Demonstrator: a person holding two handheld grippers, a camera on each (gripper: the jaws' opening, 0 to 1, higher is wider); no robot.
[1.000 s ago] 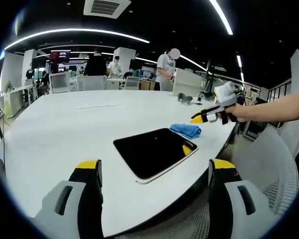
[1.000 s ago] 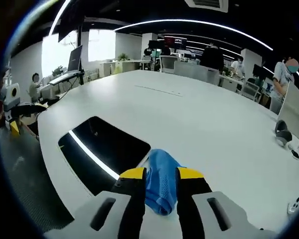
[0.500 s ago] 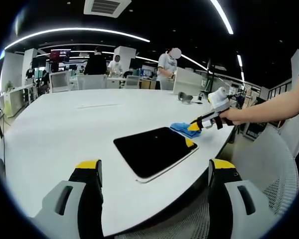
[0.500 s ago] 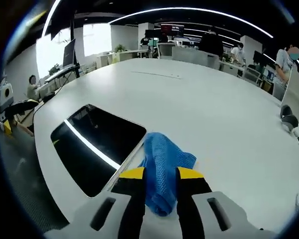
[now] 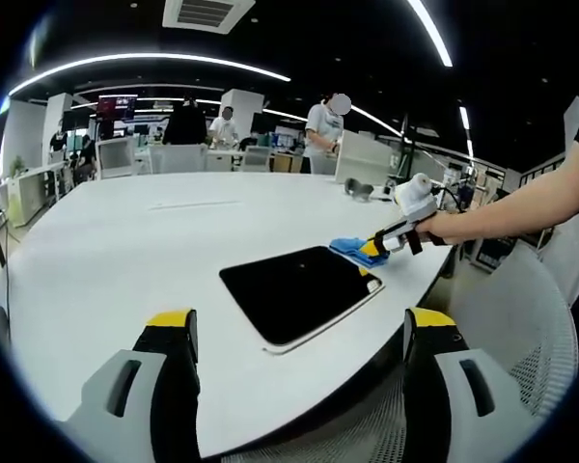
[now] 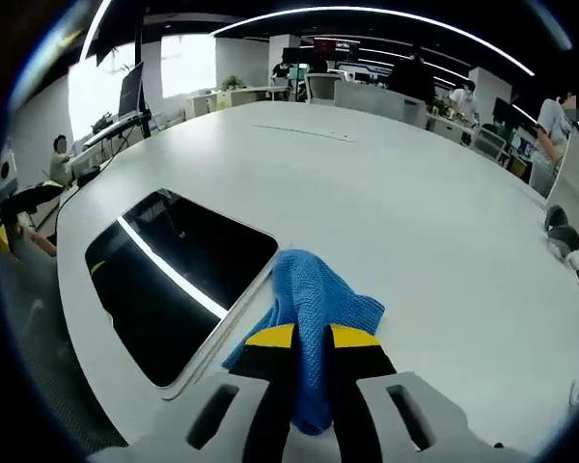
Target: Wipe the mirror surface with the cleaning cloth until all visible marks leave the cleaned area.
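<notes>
Open-plan office behind, with ceiling light strips, desks and people standing at the far side.

Left gripper view: wide white table [image 5: 125, 241] with a rounded edge, carrying the mirror [image 5: 294, 291], a dark rectangular slab with rounded corners and a pale rim, lying flat, long axis running from near-left to far-right across the view. Well ahead of the left gripper [image 5: 294, 333], whose 2 yellow-tipped jaws stand spread apart with nothing between them. Blue cleaning cloth [image 5: 346, 246] just off the mirror's far right corner, with the right gripper [image 5: 372, 249] down on it, held by a person's hand [image 5: 434, 228].

Right gripper view: 2 jaws pressed close, pinching the cleaning cloth [image 6: 314, 309], bunched and fanning out ahead of the yellow tips, touching the mirror's [image 6: 169, 275] right edge. No readable writing or labels anywhere.
</notes>
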